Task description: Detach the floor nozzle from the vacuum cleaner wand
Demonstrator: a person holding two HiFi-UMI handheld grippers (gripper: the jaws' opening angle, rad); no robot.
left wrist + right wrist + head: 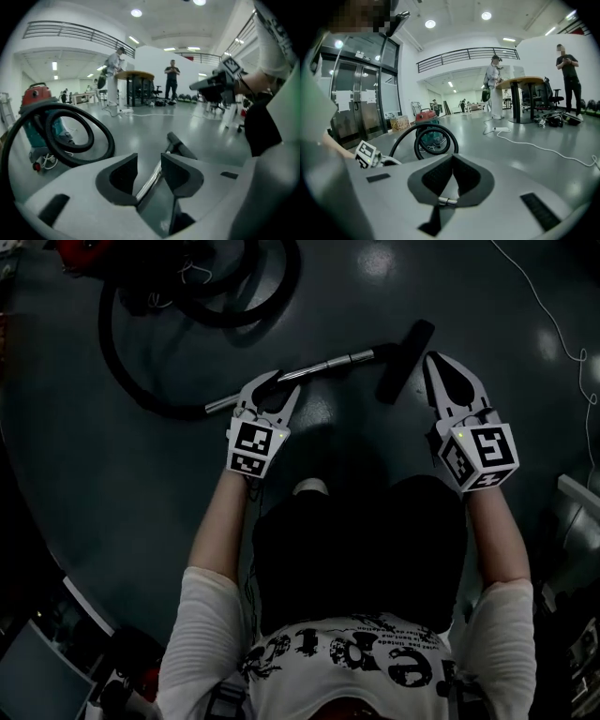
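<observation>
Left gripper (150, 160): jaws a narrow way apart and empty. The wand (151, 180) shows through the gap, lower down and beyond the pads.
Right gripper (451, 161): jaws closed tip to tip, nothing between them.
Floor nozzle (405, 362): lies on the floor at the wand's far end and is joined to it. It sits just left of the right gripper's tips in the head view.
Wand, head view (323, 366): a bright tube running aslant from the left gripper's tips (265, 399) to the nozzle. Whether those tips touch it cannot be told.
Hidden or cut off: the head view is very dark. The left gripper covers the joint between wand and hose (141, 390). The vacuum body (37, 96) is cut off at the top left corner in the head view.
Room to move: bare floor (112, 484) lies around the nozzle and in front of both grippers. The hose coils well off to the left.
Surface: smooth grey floor that reflects the ceiling lights. A white cable (534, 145) trails across it.
Room: a large bright hall with a balcony rail, a round table (520, 82), and people standing far off near the table.
</observation>
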